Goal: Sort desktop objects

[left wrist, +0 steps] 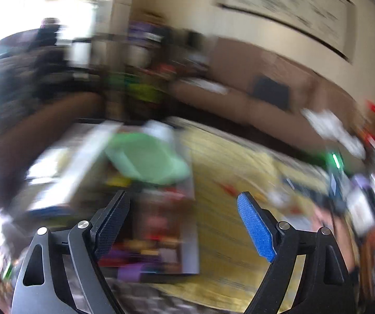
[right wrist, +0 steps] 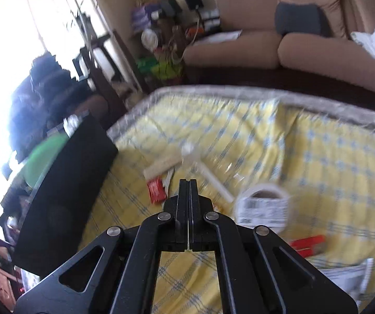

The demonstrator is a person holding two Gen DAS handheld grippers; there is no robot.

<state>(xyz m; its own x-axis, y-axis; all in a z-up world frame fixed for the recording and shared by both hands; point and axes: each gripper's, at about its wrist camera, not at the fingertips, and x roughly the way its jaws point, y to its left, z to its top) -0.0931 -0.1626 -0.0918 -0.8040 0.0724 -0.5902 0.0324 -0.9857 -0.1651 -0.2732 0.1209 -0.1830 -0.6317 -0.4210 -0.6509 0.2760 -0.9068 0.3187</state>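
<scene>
My left gripper [left wrist: 184, 204] stands wide open with nothing between its fingers, above a blurred storage box [left wrist: 158, 238] of mixed coloured items with a green lid [left wrist: 148, 157] behind it. My right gripper [right wrist: 188, 183] is shut with its pads pressed together and holds nothing. It hovers over the yellow checked tablecloth [right wrist: 305, 162]. Ahead of it lie a small red packet [right wrist: 156, 191], a cream ruler-like stick [right wrist: 162, 167], a white tube [right wrist: 213, 180] and, to the right, a roll of tape with a barcode label [right wrist: 263, 206].
A black box [right wrist: 67, 191] stands at the left of the table, a green lid [right wrist: 43, 157] beyond it. A red item [right wrist: 307, 244] and white papers [right wrist: 349, 274] lie at the near right. A brown sofa [right wrist: 278, 47] and cluttered shelves [right wrist: 161, 26] stand behind.
</scene>
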